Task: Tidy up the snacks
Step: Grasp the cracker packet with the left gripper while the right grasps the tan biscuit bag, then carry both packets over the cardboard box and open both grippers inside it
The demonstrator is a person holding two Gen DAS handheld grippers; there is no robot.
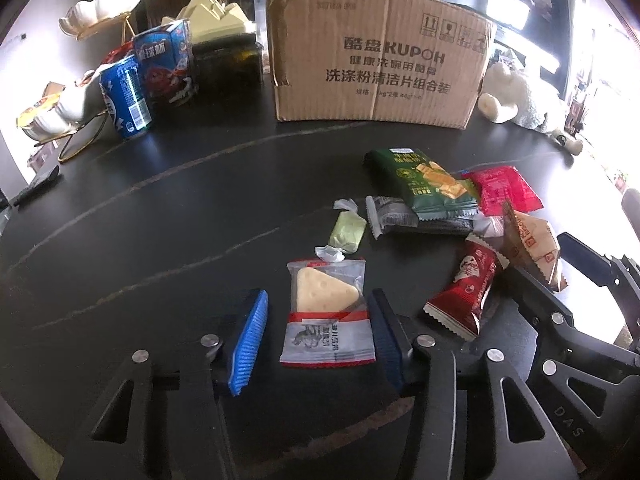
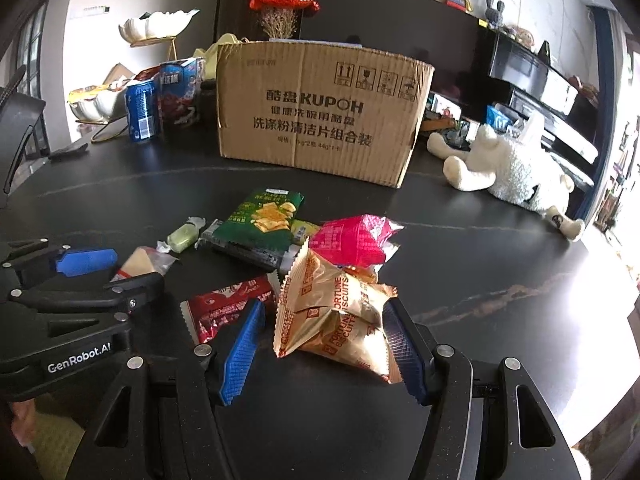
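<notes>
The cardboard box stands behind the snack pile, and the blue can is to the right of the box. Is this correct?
Not quite: the blue can stands to the left of the cardboard box, not the right. The box does stand behind the snack pile. The right wrist view shows this.

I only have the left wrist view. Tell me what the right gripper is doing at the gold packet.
Observer: The right gripper has its jaws on either side of the crinkled gold Fortune Biscuits packet. A gap shows on one side, so it is not squeezed yet.
Operator: Check for anything hidden under the green bag.
Observer: A small yellow packet pokes out from under the green cracker bag, beside the pink foil packet.
</notes>
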